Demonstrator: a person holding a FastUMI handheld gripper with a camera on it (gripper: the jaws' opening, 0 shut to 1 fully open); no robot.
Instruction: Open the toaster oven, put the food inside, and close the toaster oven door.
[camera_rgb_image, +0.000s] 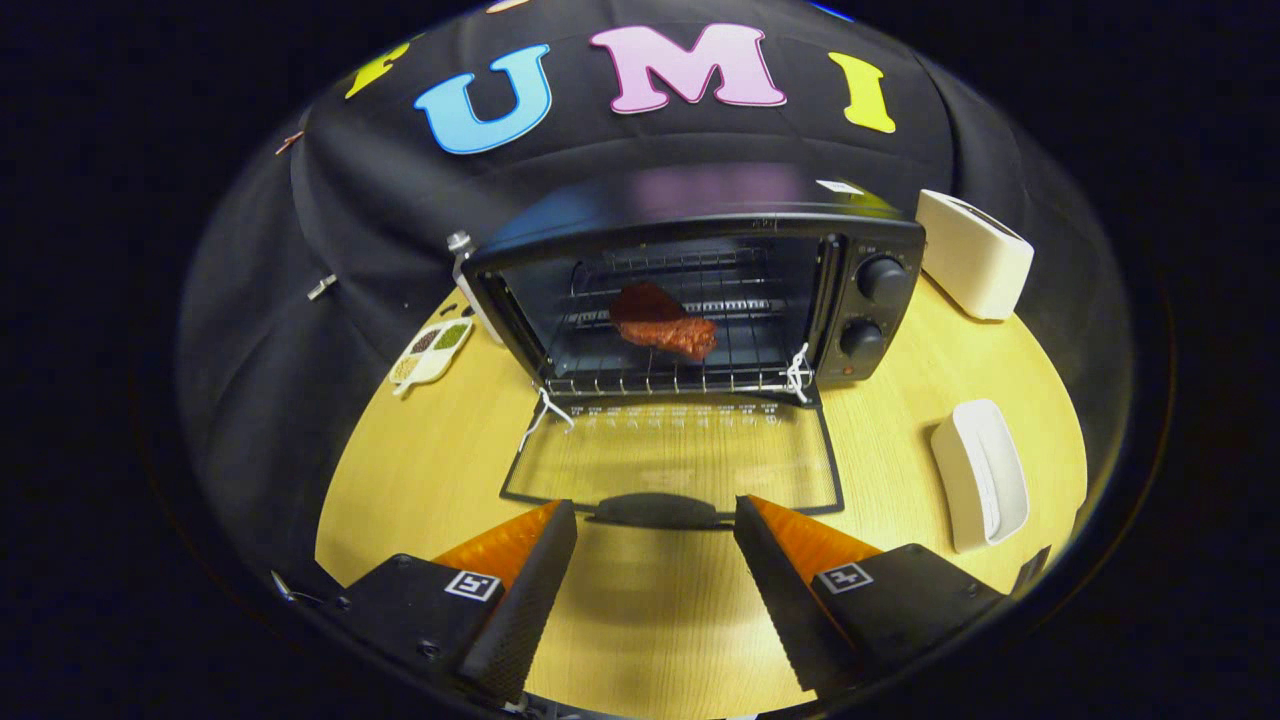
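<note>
hand-held gripper (655, 520) open (empty), food (662, 322) inside toaster oven (700, 290)

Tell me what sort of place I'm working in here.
Likely a staged kitchen booth: a toaster oven, its door down and food on the rack, on a wooden table against black cloth. The tongs are open.

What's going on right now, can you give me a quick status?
Gripper open, empty, fingers either side of door handle. Food on rack inside toaster oven; door down flat, not closed. Nothing blocking the door.
</note>
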